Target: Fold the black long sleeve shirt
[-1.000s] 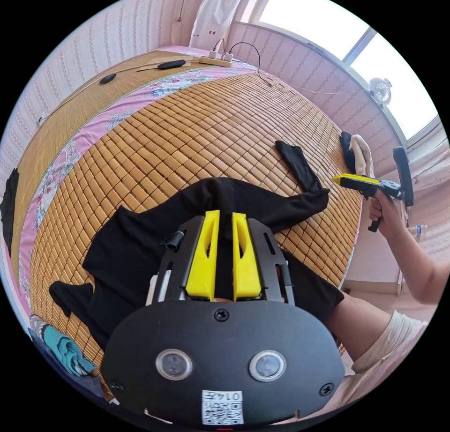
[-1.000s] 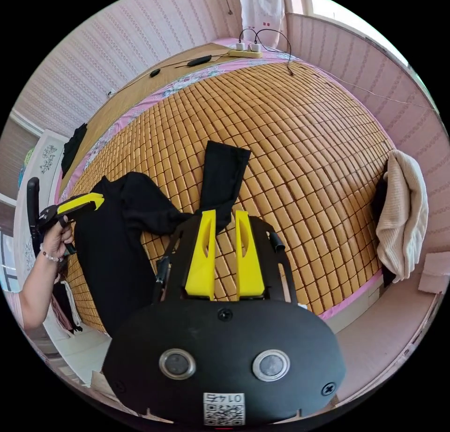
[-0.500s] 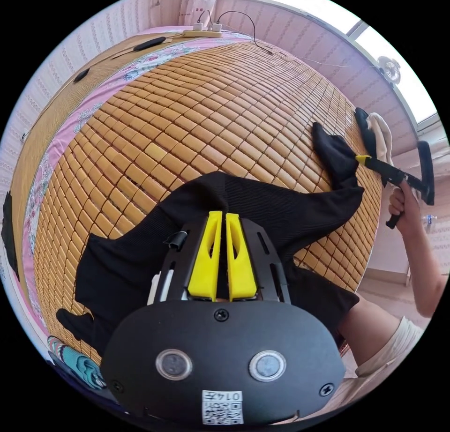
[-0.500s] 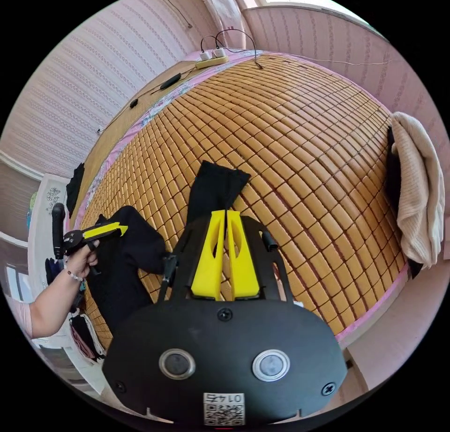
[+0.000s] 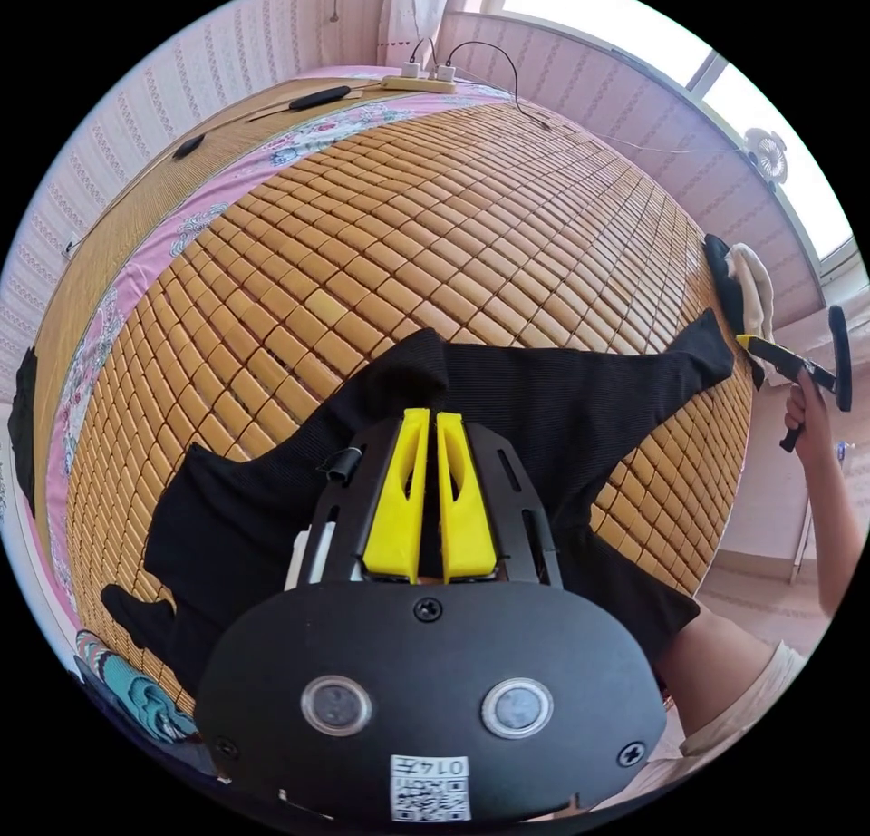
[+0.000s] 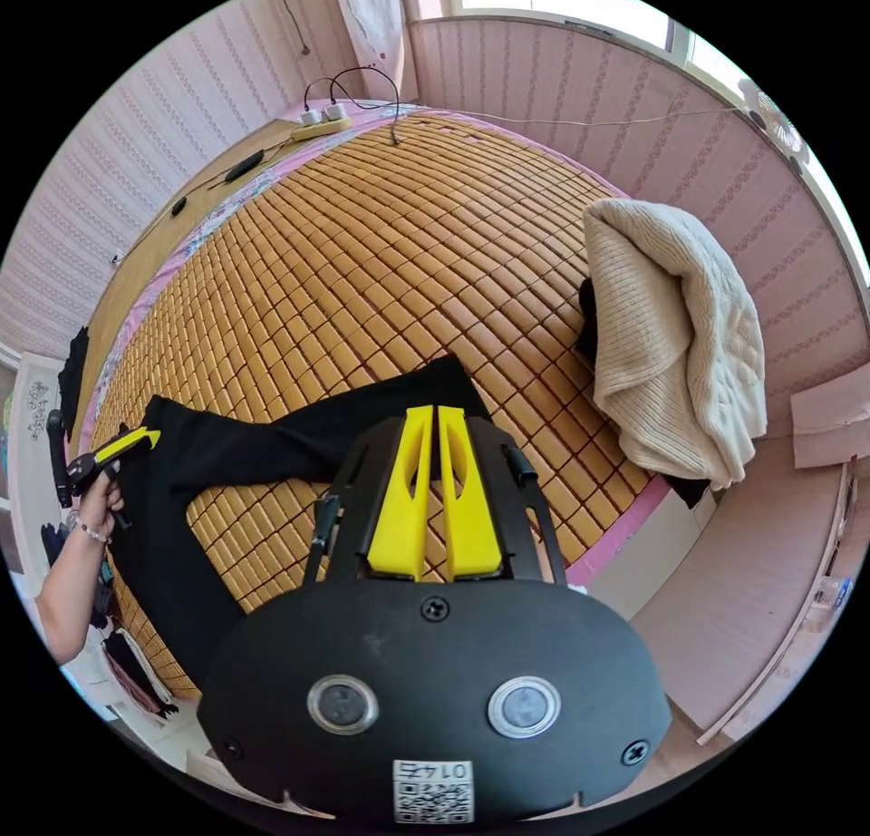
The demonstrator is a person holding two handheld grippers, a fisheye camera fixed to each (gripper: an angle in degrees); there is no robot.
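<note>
The black shirt lies spread on the bed's bamboo mat. The left claw pinches its neck and the right claw pinches the sleeve end; I'd keep that sleeve taut and flat.

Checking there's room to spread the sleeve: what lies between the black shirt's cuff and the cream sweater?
Bare bamboo mat separates the black shirt cuff from the cream sweater, seen in the right gripper view.

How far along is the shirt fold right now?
Early. The black shirt lies spread on the bamboo mat, no fold made yet. In hand: the right gripper is shut on a sleeve cuff, drawn out straight; the left gripper pinches the collar area. Left: the other sleeve, then folding the body.
</note>
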